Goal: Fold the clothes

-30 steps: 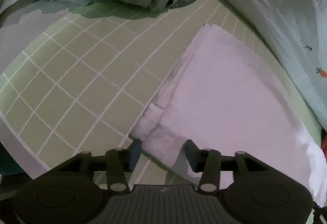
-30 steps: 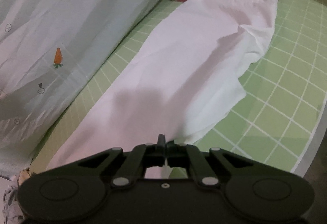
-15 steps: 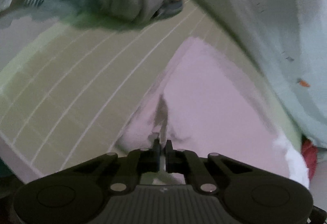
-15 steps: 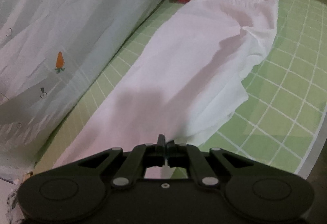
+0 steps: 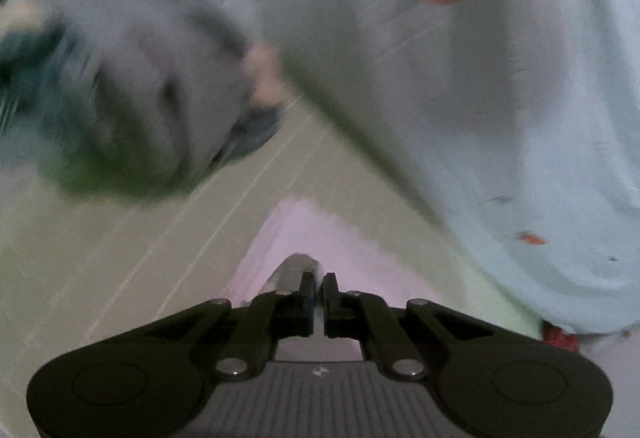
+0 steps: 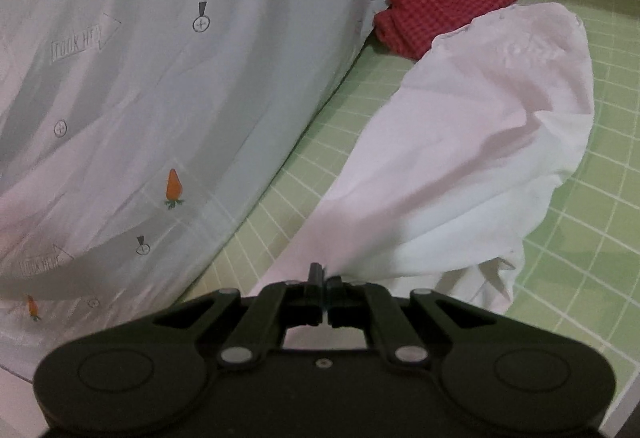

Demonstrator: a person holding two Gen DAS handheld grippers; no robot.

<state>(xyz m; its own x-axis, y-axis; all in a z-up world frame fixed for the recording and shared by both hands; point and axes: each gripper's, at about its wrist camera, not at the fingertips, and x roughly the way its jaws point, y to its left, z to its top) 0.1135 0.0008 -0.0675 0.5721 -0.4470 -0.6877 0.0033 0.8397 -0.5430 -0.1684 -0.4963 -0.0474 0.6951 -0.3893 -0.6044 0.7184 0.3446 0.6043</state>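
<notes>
Left tongs (image 5: 318, 286) pinched tight on an edge of the white garment (image 5: 308, 234); right tongs (image 6: 324, 284) likewise clamped on its near hem (image 6: 460, 166), the cloth running ahead across the green grid mat (image 6: 580, 238). Judged step: lifting one end to fold it over; next move calls for both tongs travelling together, edges aligned. A second ago the left tongs stood open at the cloth; its view is now blurred, pale printed fabric (image 5: 480, 78) looming ahead.
</notes>
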